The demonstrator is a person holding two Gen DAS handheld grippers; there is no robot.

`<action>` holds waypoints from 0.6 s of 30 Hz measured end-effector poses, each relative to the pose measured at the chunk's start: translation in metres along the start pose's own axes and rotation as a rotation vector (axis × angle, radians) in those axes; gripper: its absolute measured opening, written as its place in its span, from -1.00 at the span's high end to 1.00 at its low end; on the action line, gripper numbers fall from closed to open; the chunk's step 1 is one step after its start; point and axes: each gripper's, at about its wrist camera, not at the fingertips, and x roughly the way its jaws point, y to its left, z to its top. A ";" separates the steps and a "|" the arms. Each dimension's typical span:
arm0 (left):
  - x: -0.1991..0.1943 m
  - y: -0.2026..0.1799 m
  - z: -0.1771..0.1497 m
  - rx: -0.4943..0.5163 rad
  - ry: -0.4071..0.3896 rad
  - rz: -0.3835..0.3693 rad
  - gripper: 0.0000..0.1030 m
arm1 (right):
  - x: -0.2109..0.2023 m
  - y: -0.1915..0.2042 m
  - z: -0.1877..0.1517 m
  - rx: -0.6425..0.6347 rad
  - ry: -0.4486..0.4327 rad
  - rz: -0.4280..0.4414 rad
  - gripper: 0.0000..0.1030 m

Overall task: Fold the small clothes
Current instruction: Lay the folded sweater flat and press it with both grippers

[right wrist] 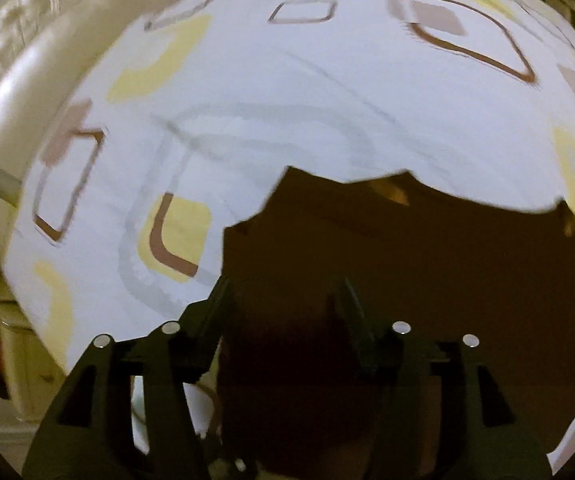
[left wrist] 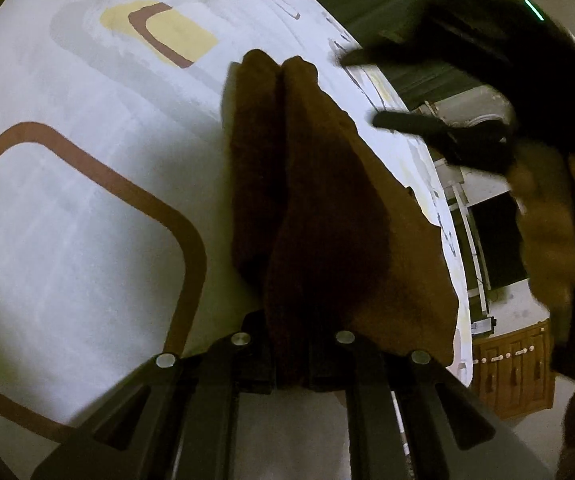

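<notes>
Our left gripper (left wrist: 291, 364) fingers are clenched on the brown knitted cloth's (left wrist: 319, 208) near end; it runs lengthwise away across the patterned surface (left wrist: 67, 220), while our right gripper (right wrist: 283, 300) hangs released above it.

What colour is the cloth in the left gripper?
Brown cloth, clearest in the left wrist view.

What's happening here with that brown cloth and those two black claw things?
A person is folding a small brown cloth on a patterned sheet, working a handheld gripper in each hand. The left gripper is shut on the cloth's near edge, where it is bunched into a fold. The right gripper hangs open just past the cloth with nothing between its fingers.
</notes>
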 end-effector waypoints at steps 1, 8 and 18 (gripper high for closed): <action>0.000 0.000 0.000 0.000 -0.001 0.001 0.77 | 0.010 0.007 0.003 -0.018 0.030 -0.019 -0.17; -0.002 -0.003 0.000 0.011 -0.010 0.016 0.77 | 0.060 0.051 0.014 -0.132 0.135 -0.189 -0.36; -0.003 -0.004 0.001 0.016 -0.014 0.023 0.76 | 0.084 0.056 0.015 -0.143 0.191 -0.294 -0.44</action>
